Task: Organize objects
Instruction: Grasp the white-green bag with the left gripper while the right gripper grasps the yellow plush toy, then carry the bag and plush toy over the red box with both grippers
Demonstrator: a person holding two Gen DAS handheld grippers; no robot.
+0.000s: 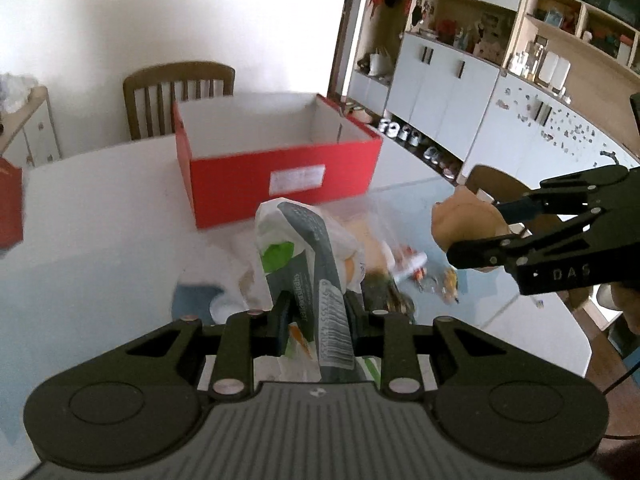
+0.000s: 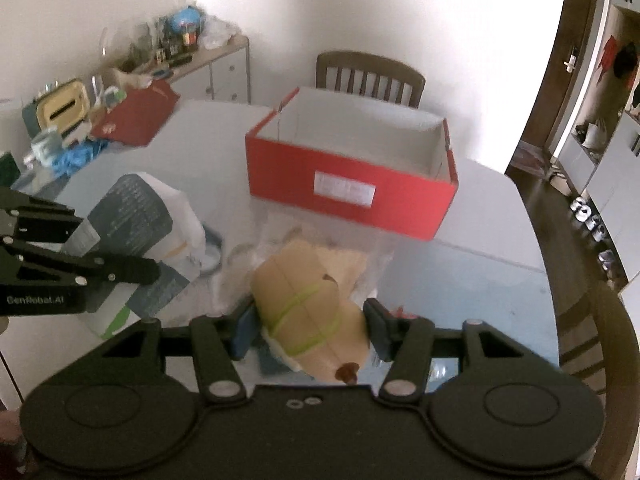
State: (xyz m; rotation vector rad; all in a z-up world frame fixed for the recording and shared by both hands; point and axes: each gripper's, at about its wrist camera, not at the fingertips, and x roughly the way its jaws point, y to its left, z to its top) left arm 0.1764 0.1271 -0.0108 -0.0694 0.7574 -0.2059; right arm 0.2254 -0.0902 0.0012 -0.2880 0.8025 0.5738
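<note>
My left gripper (image 1: pixel 316 308) is shut on a white, grey and green plastic packet (image 1: pixel 296 240) with a barcode, held above the table (image 1: pixel 100 220). The right wrist view has this packet (image 2: pixel 136 212) and the left gripper (image 2: pixel 120 240) at the left edge. My right gripper (image 2: pixel 310 328) is shut on a tan bundle with green bands (image 2: pixel 304 292) in clear plastic, also lifted. The left wrist view shows the right gripper (image 1: pixel 476 232) and the tan bundle (image 1: pixel 460 220) at the right. An open red box (image 1: pixel 280 176) (image 2: pixel 352 196) with a white inside stands ahead of both.
Small loose items (image 1: pixel 408 264) and a blue-and-white thing (image 1: pixel 196 296) lie on the table below the grippers. A red lid (image 2: pixel 136 116) leans at the far left by a cluttered sideboard (image 2: pixel 160 48). A wooden chair (image 2: pixel 368 76) stands behind the box, another (image 2: pixel 592 328) at the right.
</note>
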